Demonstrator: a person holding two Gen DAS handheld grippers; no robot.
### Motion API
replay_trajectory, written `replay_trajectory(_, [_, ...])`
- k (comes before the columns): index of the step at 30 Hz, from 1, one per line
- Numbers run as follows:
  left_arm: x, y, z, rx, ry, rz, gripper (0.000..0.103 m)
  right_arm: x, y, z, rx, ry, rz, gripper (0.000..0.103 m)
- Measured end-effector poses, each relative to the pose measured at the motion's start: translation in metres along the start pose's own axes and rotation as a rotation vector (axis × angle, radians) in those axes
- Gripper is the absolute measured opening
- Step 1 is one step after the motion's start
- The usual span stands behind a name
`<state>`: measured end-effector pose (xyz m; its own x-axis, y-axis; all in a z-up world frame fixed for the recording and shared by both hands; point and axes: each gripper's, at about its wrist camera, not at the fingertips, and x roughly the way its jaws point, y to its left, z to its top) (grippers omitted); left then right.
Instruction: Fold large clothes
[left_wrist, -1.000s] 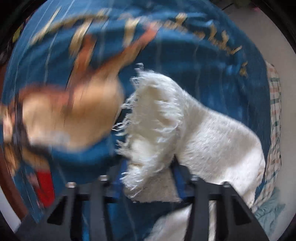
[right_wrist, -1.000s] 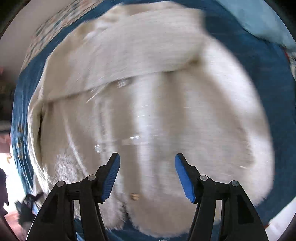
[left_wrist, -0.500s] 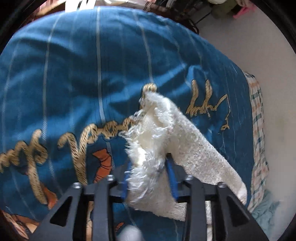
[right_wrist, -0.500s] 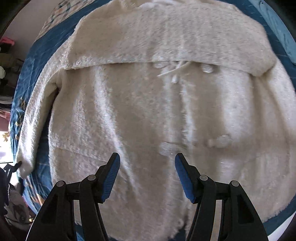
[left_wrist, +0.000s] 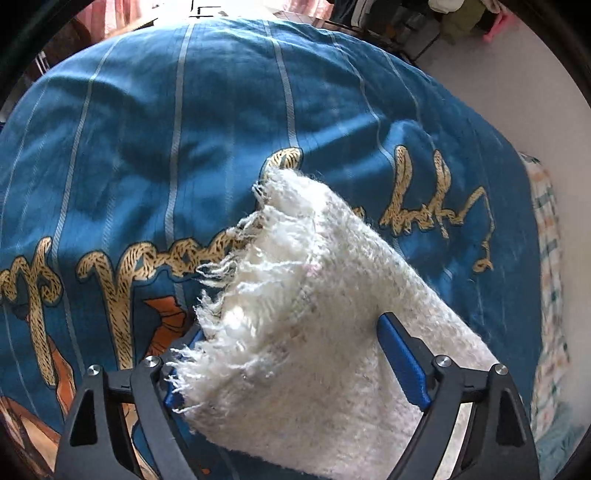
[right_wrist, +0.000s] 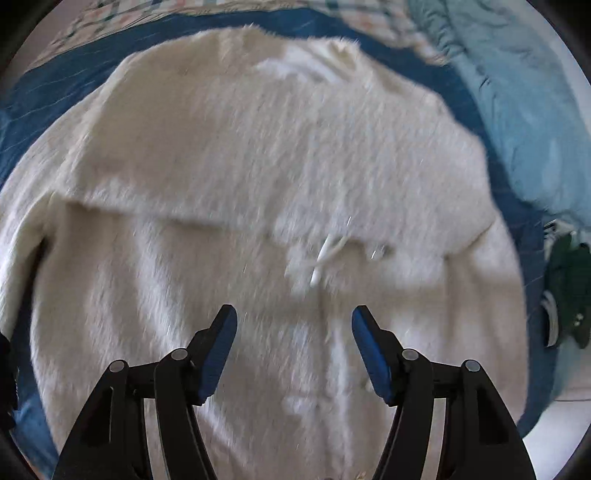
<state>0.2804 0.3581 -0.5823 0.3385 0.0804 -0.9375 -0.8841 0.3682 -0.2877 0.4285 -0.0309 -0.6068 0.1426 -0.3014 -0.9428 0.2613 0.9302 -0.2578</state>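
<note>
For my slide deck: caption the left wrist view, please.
Left tool opening around the fringed cuff of a fluffy white knit sleeve above a blue striped bedspread.

Materials and finishes: garment, bedding, gripper parts

The white jacket (right_wrist: 258, 177) is a rough, fuzzy woven cloth; its sleeve (left_wrist: 332, 332), between the opening left jaws, ends in a loose frayed fringe. Beyond the fingertips, the blue bedspread (left_wrist: 184, 129) is smooth matt printed cotton. Both grippers show matt black plastic fingers (right_wrist: 177, 398) with blue rubbery pads (right_wrist: 369, 354) and bright metal screws.
</note>
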Motion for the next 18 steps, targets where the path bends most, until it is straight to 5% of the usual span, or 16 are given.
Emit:
replay_trajectory(2, [-0.003, -0.006, 0.0, 0.012, -0.029, 0.024, 0.079, 0.001, 0.01, 0.009, 0.0, -0.013, -0.019, 0.068])
replay_trajectory(3, [-0.006, -0.01, 0.0, 0.024, -0.049, 0.033, 0.055, 0.001, 0.01, 0.009, 0.001, -0.017, -0.021, 0.068])
replay_trajectory(6, [-0.023, -0.026, 0.004, 0.108, -0.094, 0.048, 0.015, 0.0, 0.019, 0.023, 0.01, -0.029, -0.014, 0.068])
replay_trajectory(9, [-0.05, -0.048, 0.007, 0.193, -0.146, 0.039, 0.014, -0.005, 0.034, 0.041, 0.03, -0.033, 0.006, 0.069])
replay_trajectory(18, [-0.16, -0.188, -0.028, 0.616, -0.373, -0.067, 0.012, -0.012, -0.03, 0.081, 0.148, -0.032, 0.084, 0.071])
